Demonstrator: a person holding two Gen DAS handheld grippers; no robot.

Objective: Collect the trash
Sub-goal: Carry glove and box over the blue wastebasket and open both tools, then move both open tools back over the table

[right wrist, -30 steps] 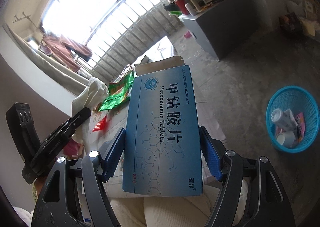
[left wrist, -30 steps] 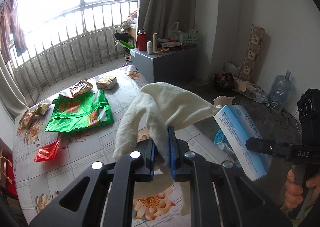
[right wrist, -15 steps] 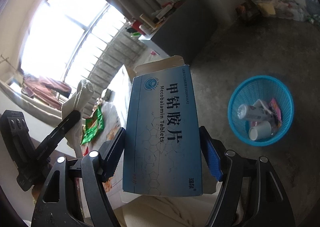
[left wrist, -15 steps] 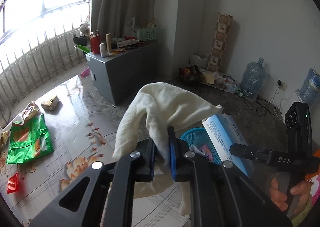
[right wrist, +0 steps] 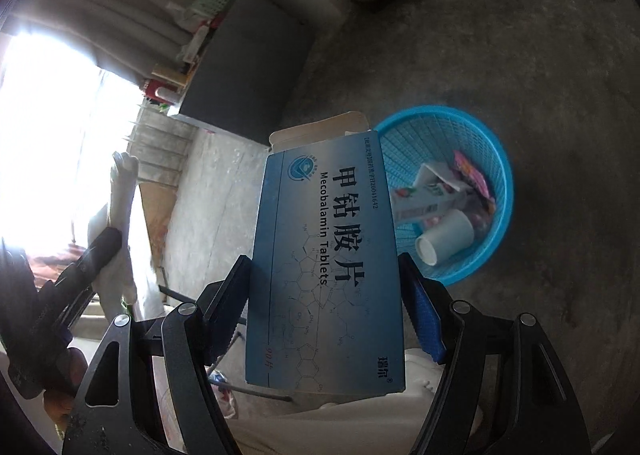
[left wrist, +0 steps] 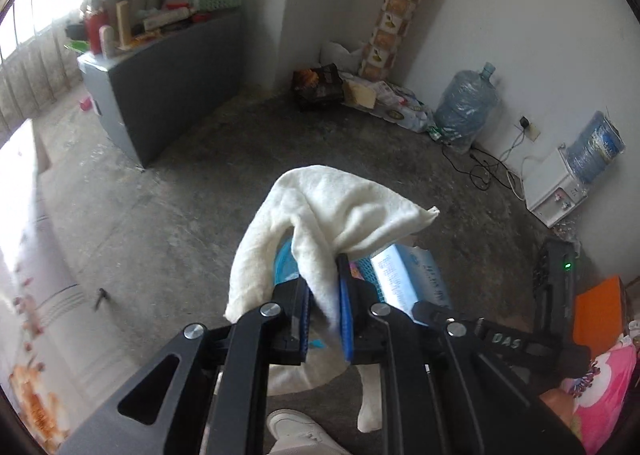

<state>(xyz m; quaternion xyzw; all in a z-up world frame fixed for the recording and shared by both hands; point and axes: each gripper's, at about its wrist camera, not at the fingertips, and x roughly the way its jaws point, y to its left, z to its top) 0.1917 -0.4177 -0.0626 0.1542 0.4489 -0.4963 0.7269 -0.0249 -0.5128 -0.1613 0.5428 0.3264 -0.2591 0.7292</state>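
My left gripper is shut on a white cloth that drapes over its tips and hides most of a blue waste basket below. My right gripper is shut on a blue medicine box, held upright just left of and above the blue basket on the floor. The basket holds a white paper cup, a small carton and wrappers. The box also shows in the left wrist view, beside the cloth. The left gripper with the cloth shows at the left of the right wrist view.
A grey cabinet with clutter on top stands at the back left. Water bottles, a white dispenser, cables and bags line the right wall. A floral-covered table edge is at the left. My shoe is below.
Both grippers have swung right, away from the table and over the concrete floor. The basket has drawn closer beneath the box and the cloth. Both grips are unchanged.
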